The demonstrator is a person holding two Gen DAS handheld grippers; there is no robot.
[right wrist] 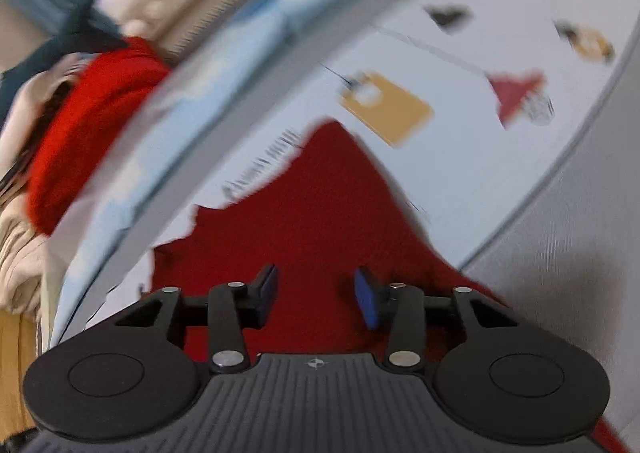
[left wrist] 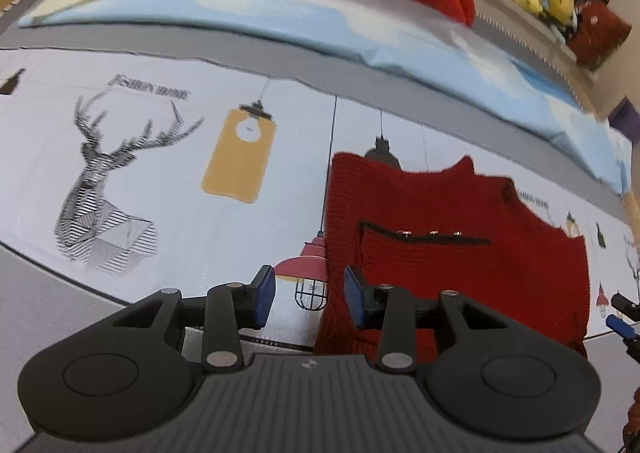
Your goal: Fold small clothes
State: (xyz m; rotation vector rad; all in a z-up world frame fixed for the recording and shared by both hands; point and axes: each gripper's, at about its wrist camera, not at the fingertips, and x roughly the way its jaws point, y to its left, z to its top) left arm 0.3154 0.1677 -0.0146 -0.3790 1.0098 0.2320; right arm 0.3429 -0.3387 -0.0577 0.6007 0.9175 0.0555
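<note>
1. A small dark red knitted garment (left wrist: 440, 237) lies spread flat on the printed white cloth of the work surface, its chunky ribbed stitch plain to see.
2. A black-edged slit runs across its middle, with three small metal snaps along it.
3. Its upper edge dips into a notch between two raised corners, and the left side edge runs straight.
4. In the blurred right wrist view the same red knit (right wrist: 320, 213) tapers to a point.
</note>
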